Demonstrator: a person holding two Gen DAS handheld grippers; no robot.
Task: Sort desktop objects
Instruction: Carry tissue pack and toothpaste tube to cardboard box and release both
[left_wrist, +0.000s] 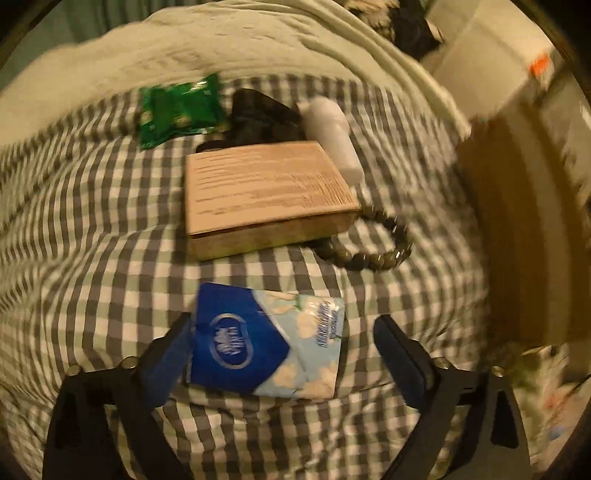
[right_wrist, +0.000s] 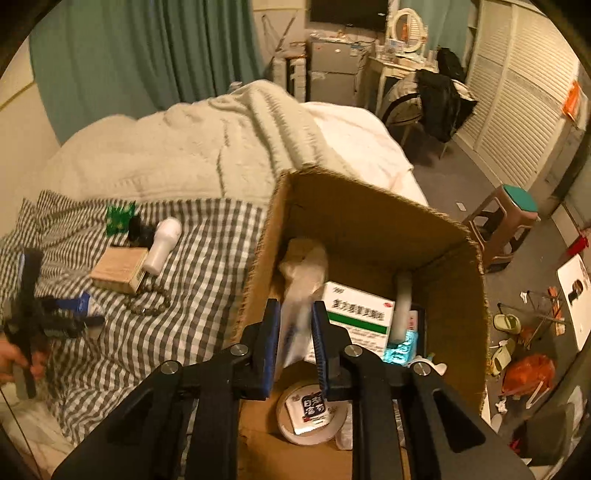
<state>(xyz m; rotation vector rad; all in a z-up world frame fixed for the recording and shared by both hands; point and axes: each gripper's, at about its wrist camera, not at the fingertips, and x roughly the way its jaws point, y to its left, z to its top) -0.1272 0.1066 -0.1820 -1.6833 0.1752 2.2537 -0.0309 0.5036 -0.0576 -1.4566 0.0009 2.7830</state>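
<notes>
My left gripper is open around a blue tissue pack on the checked bedsheet; its left finger touches the pack's edge. Beyond lie a tan flat box, a bead bracelet, a white bottle, a black object and a green packet. My right gripper is shut on a pale plastic packet, held over the open cardboard box. The box holds a white-green medicine carton, a tape roll and a white tube.
A rumpled cream blanket covers the far bed. The left gripper also shows in the right wrist view. A stool, a chair with dark clothes and floor clutter stand to the right.
</notes>
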